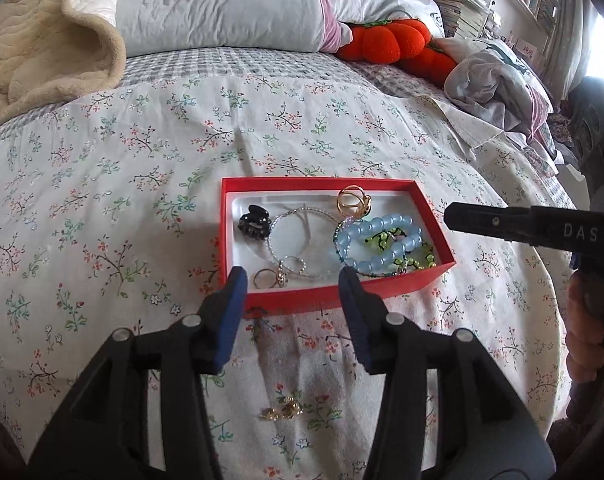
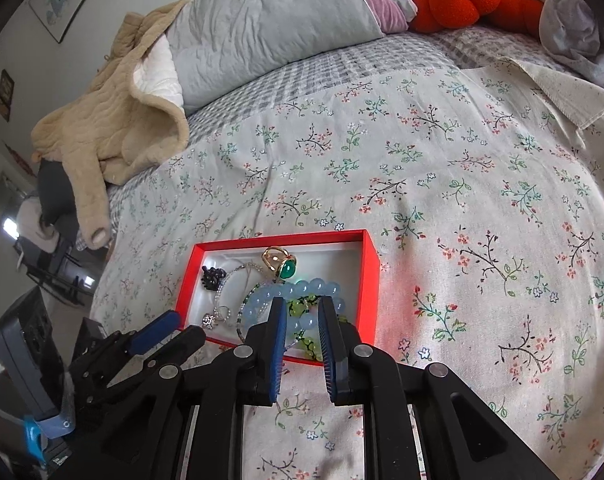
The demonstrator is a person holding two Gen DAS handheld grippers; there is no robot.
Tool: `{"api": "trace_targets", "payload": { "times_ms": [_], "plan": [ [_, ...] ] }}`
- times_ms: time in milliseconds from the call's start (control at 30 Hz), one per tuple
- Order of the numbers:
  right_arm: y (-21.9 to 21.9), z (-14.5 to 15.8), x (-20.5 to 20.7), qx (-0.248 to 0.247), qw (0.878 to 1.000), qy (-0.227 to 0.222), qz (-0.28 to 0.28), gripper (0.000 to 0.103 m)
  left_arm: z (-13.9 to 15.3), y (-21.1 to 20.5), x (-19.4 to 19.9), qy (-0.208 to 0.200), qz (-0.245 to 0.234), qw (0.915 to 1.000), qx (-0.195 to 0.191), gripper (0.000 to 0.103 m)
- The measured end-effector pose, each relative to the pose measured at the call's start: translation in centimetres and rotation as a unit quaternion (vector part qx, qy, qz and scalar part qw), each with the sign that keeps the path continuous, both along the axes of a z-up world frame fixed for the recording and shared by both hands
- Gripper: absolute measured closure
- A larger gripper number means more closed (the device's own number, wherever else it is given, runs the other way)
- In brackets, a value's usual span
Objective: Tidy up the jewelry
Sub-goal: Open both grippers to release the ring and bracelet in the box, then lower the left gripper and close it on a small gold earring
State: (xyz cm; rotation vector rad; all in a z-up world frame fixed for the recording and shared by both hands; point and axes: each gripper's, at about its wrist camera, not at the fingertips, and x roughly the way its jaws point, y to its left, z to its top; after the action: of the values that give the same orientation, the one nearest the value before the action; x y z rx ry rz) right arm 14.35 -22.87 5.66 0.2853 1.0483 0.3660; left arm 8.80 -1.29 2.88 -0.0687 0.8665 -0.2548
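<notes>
A red box point(image 1: 433, 216) with a white inside lies on the flowered bedspread and also shows in the right wrist view point(image 2: 371, 280). It holds a blue bead bracelet point(image 1: 381, 240), a gold ring with a green stone point(image 2: 284, 266), a black hair claw point(image 1: 254, 222), thin bead chains and small rings. A small gold piece point(image 1: 282, 411) lies on the bedspread below my left gripper point(image 1: 292, 278), which is open and empty at the box's near edge. My right gripper point(image 2: 300, 306) is open and empty over the box's near side; it also shows in the left wrist view point(image 1: 453, 216).
A beige fleece garment point(image 1: 42, 36) lies at the far left of the bed. Grey pillows point(image 1: 222, 4), an orange plush pumpkin point(image 1: 393, 36) and crumpled bedding point(image 1: 493, 72) line the far side. Shelves stand at the far right.
</notes>
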Motion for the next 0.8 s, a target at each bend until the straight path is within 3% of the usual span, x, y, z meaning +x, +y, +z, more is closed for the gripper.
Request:
{"api": "trace_targets", "payload": {
  "times_ms": [133,200,233,433,633,800],
  "plan": [
    [0.3,0.5,-1.8,-0.015,1.0,-0.005,0.018,0.072,0.0,1.1,-1.5,0.018,0.012,0.9998,-0.002,0.033],
    [0.5,0.4,-2.8,-0.024,0.999,-0.006,0.022,0.035,-0.5,1.8,-2.2,0.036,0.019,0.9992,-0.004,0.028],
    [0.6,0.3,-3.3,-0.028,0.999,-0.009,0.022,0.031,-0.8,2.2,-2.6,0.044,0.023,0.9988,-0.004,0.026],
    [1.3,-0.9,-5.8,-0.068,0.997,-0.014,0.036,0.026,-3.3,4.6,-4.8,0.072,0.058,0.9956,0.017,0.021],
    [1.4,-2.1,-7.3,-0.107,0.993,-0.056,0.018,0.025,-5.8,5.4,-6.6,0.061,0.044,0.9958,0.053,0.021],
    [2.0,-4.2,-8.1,-0.136,0.989,-0.055,0.035,0.021,-7.4,4.4,-7.5,0.06,-0.026,0.9948,0.078,0.021]
  ]
}}
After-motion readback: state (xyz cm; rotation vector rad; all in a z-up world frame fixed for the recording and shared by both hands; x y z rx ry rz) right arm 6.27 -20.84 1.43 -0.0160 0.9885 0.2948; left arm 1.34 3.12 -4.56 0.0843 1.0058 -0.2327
